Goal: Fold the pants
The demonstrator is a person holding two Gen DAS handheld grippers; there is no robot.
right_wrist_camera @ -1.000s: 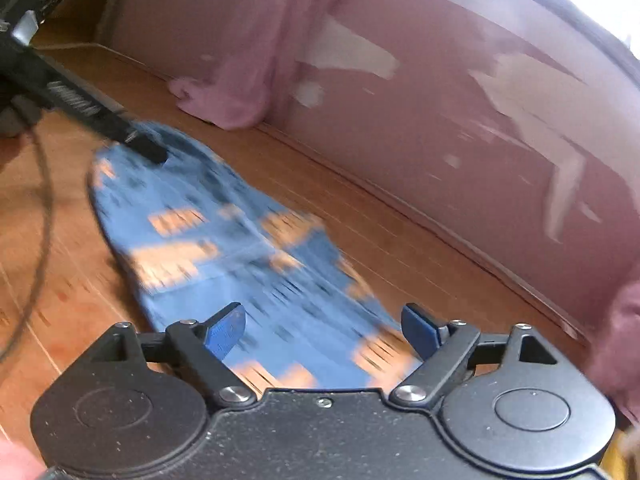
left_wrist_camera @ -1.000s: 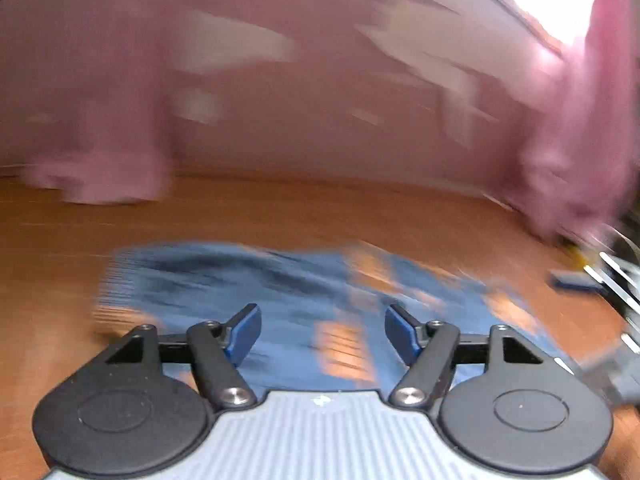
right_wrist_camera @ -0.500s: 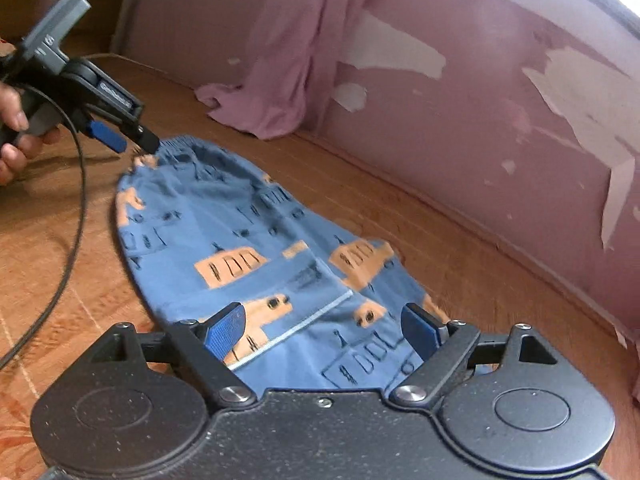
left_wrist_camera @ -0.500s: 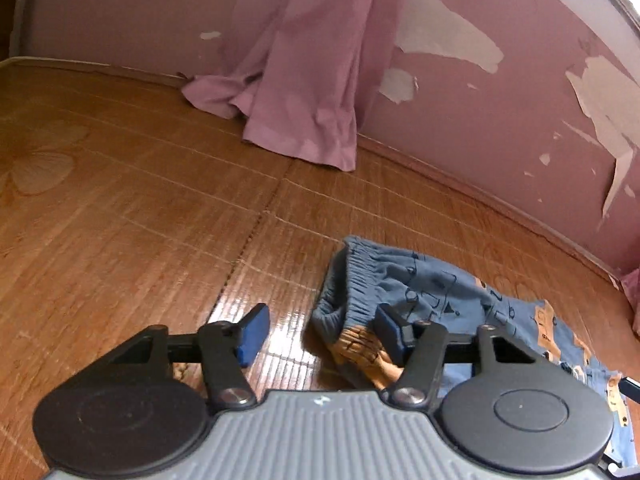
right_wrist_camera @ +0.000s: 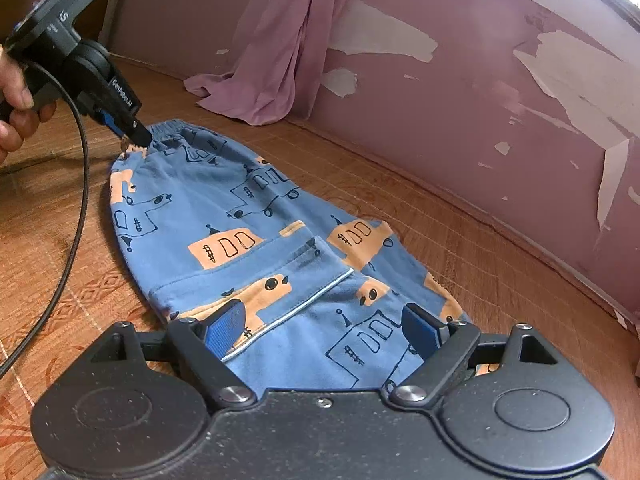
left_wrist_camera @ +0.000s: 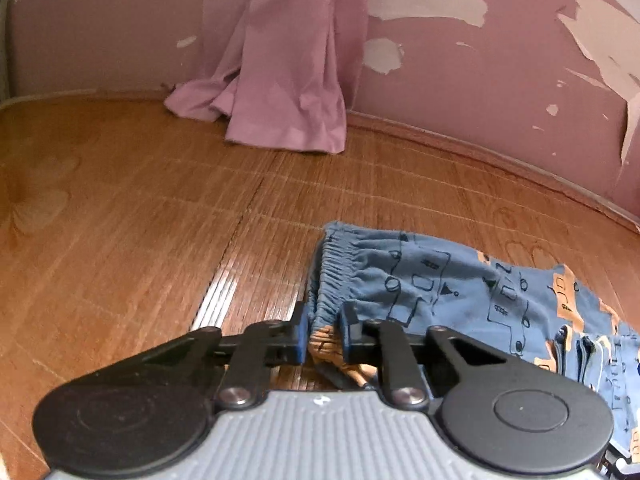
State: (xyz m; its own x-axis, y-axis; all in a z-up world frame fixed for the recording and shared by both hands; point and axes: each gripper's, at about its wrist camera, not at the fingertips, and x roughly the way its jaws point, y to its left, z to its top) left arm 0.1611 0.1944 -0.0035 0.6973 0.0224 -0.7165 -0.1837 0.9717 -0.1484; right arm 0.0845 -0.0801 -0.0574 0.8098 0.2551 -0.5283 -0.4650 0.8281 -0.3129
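Blue pants (right_wrist_camera: 240,216) with orange and black print lie flat on the wooden floor, folded lengthwise, with the elastic waistband at the far end. In the left wrist view my left gripper (left_wrist_camera: 324,336) is shut on the near corner of the pants' (left_wrist_camera: 440,280) waistband, and fabric is bunched between its blue pads. The right wrist view shows that left gripper (right_wrist_camera: 138,136) pinching the waistband corner, held by a hand (right_wrist_camera: 16,116). My right gripper (right_wrist_camera: 324,328) hovers open over the leg end of the pants, with nothing between its fingers.
A pink curtain (left_wrist_camera: 280,80) hangs down to the floor against the peeling pink wall (right_wrist_camera: 500,100) behind the pants. A black cable (right_wrist_camera: 76,184) trails from the left gripper across the floor on the left. Bare wooden floor (left_wrist_camera: 120,220) lies left of the waistband.
My left gripper swung to the waistband, then shut on its corner; half a second ago it was open. The right gripper stayed open and edged closer over the leg end.
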